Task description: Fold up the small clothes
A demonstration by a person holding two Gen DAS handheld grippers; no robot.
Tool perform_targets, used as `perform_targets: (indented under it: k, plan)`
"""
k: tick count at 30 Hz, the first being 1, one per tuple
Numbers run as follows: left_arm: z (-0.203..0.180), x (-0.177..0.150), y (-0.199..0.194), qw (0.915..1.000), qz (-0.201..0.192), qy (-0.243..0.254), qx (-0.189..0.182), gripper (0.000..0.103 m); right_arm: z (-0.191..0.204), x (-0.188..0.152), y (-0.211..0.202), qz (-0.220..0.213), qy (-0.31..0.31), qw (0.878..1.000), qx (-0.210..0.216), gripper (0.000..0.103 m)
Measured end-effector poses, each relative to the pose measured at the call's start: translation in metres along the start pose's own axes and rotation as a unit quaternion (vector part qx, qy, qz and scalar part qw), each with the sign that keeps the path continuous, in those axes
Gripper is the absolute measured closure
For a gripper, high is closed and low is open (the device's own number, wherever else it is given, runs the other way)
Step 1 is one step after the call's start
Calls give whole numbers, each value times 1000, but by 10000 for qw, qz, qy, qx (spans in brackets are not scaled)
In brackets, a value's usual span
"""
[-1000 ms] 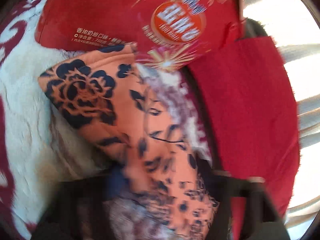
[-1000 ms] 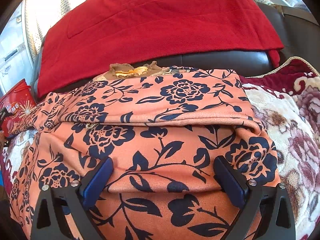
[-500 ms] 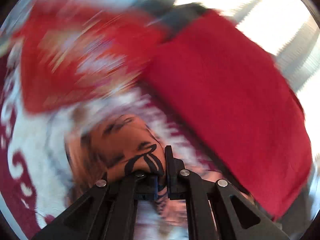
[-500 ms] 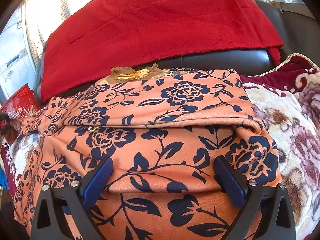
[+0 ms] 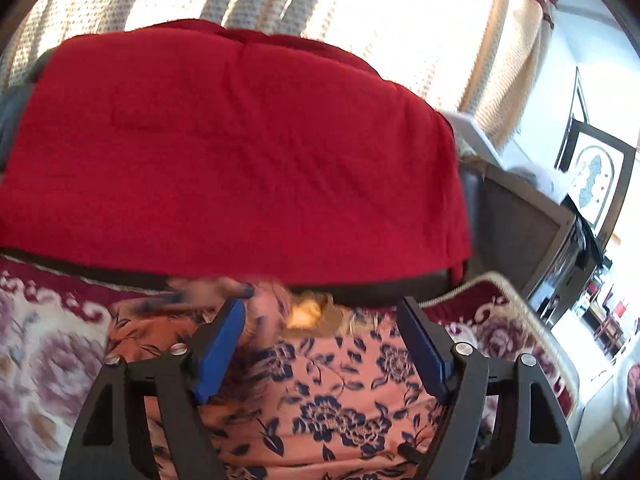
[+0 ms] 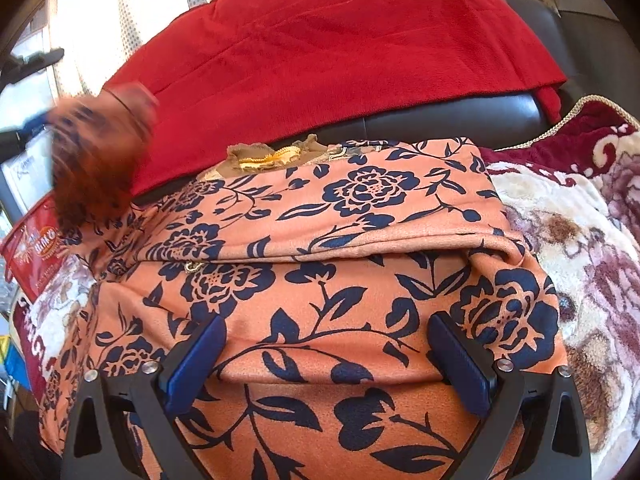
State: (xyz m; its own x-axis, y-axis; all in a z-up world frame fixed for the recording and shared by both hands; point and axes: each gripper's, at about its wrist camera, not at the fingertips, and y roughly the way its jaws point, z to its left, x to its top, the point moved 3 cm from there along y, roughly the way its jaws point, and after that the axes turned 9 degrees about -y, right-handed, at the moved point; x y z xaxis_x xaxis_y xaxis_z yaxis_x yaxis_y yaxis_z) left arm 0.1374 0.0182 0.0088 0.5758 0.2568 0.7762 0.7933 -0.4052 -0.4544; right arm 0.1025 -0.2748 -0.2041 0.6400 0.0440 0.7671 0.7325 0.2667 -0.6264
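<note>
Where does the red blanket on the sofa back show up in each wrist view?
Left wrist: red blanket fills the upper centre and left, above the open left gripper.
Right wrist: red blanket spans the top, behind the orange floral garment.
Shared landmark: the garment's tan collar.

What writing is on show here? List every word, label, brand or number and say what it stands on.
Red glossy snack bag at the left edge of the right wrist view: white lettering inside a round orange badge, too blurred to read.
White panel above the bag: a faint dark mark, too small to read.
Orange garment with navy flowers: pattern only, no text.
Left wrist view: no text seen.
</note>
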Motion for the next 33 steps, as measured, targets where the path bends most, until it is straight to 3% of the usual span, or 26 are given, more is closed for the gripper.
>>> perform_targets:
  k: [3,5,7,9,11,12,13,15,17,20,23,24,26,29,33]
  plan:
    - [35,-26,11,9979,146,-373,518,24,-3,-1,-2,-97,120,9998,151,1]
    - [81,-41,10,9894,102,-1015,1033,24,-7,-1,-4,-166,223,9992,272,1]
    - [128,-56,6,9732,73,-1738,1504,24,-8,-1,-4,-197,275,9989,328,1]
    - [176,-74,-3,9468,-10,-2563,1946,24,-7,0,-4,-185,261,9990,310,1]
    - [202,-86,-7,9293,-109,-2969,2192,24,-6,0,-3,-171,248,9991,286,1]
    - [212,-90,-4,9252,-129,-3075,2220,24,-6,0,-3,-162,240,9992,273,1]
    - [218,-94,0,9252,-124,-3095,2191,24,-5,0,-3,-148,226,9993,252,1]
    - [217,-100,2,9376,-196,-2761,2105,24,-4,0,-2,-119,184,9996,192,1]
    - [209,-101,10,9461,-132,-2292,2285,23,-2,0,-1,-55,119,9999,99,1]
    - [206,-97,19,9519,-15,-2107,2223,22,3,1,4,150,-56,9998,-132,1]
    - [215,-95,14,9506,-23,-2295,2092,22,9,9,7,549,-135,9977,-367,1]
    - [218,-93,16,9506,-26,-2347,2034,22,9,16,3,622,161,9976,-247,1]
    - [224,-96,10,9509,-18,-2416,1935,22,16,34,-13,329,620,9968,394,1]
    - [229,-96,9,9515,0,-2405,1919,22,38,65,-18,231,749,9928,905,1]
    - [227,-98,12,9527,3,-2273,2016,22,54,91,15,370,1487,9729,1732,1]
